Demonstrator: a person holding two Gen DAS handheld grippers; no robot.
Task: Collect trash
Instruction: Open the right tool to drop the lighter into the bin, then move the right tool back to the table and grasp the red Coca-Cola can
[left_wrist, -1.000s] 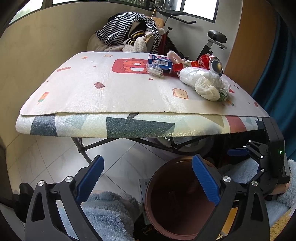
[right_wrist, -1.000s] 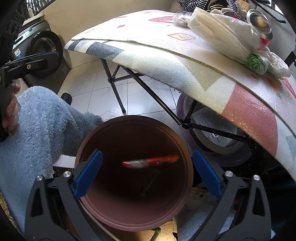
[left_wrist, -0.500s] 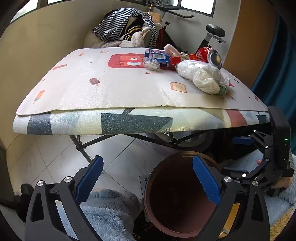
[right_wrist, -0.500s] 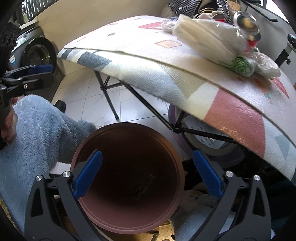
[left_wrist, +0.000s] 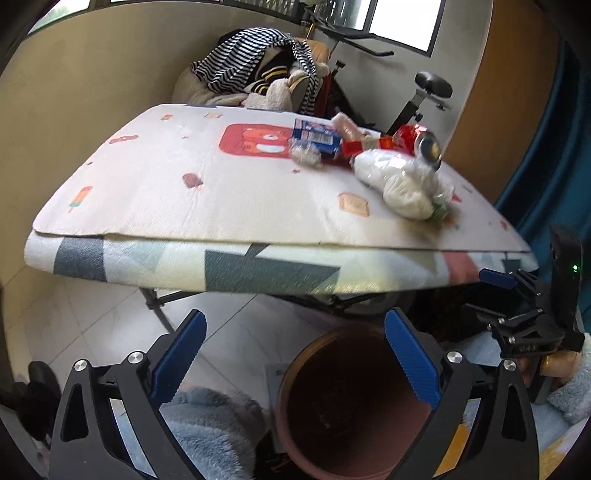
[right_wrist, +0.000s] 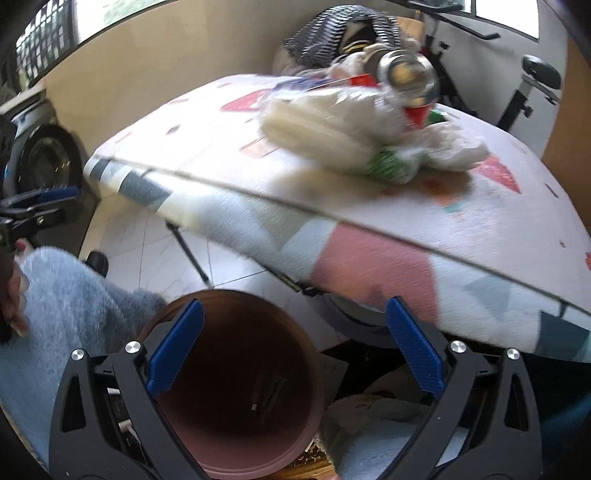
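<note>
A brown round bin (left_wrist: 351, 402) stands on the floor under the table's front edge; it also shows in the right wrist view (right_wrist: 236, 402) with dark bits at its bottom. Trash lies on the table's far right: a white plastic bag (left_wrist: 402, 181), a red can (left_wrist: 417, 142), a blue box (left_wrist: 317, 134), a clear wrapper (left_wrist: 304, 157). The bag (right_wrist: 332, 125) and can (right_wrist: 406, 74) show close in the right wrist view. My left gripper (left_wrist: 293, 360) is open and empty above the bin's left side. My right gripper (right_wrist: 293, 350) is open and empty above the bin.
The table (left_wrist: 207, 192) has a patterned foam mat and folding metal legs (left_wrist: 159, 302). Clothes are piled on a chair (left_wrist: 266, 81) behind it, beside an exercise bike (left_wrist: 424, 92). A washing machine (right_wrist: 44, 158) stands at the left. Blue fleece sleeves (right_wrist: 62, 295) sit near the bin.
A red wrapper seen falling into the bin a second ago is gone from sight. Both grippers have risen and tilted up toward the table; the trash pile looks nearer in the right view.
</note>
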